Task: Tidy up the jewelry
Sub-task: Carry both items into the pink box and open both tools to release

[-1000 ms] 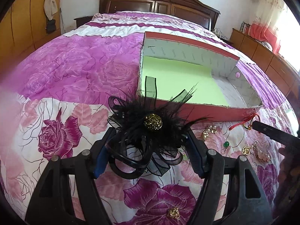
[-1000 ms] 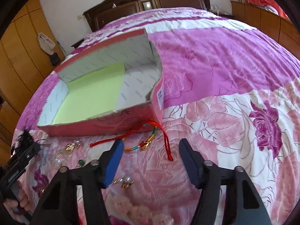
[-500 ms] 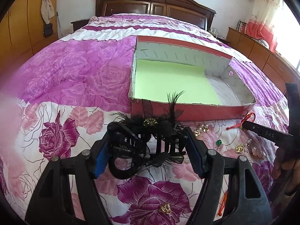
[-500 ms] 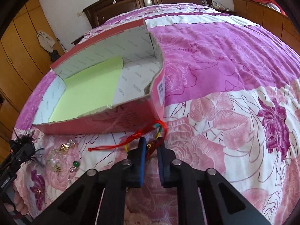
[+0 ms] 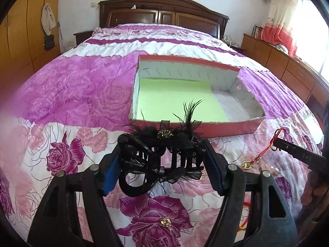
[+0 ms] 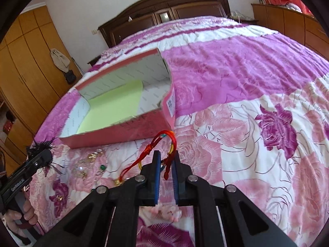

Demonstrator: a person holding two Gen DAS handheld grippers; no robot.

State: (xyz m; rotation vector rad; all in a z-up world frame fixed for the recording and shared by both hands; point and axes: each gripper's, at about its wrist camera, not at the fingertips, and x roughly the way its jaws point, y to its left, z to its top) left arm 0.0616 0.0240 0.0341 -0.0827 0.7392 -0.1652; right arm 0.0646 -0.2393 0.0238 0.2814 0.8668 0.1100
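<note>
My left gripper is shut on a black feathered hair clip with a gold centre, held above the bedspread just in front of the pink box. The box is open, with a green sheet on its floor. My right gripper is shut on a red cord bracelet with coloured threads, lifted off the bed near the box's right corner. The right gripper also shows at the right of the left wrist view, with the cord hanging from it.
Several small gold and green jewelry pieces lie on the floral bedspread in front of the box. A gold piece lies below my left gripper. A dark wooden headboard stands at the far end; wooden cabinets line the right.
My right gripper closed on the red cord bracelet and lifted it. My left gripper tilted the hair clip flatter and moved it a little back from the box.
</note>
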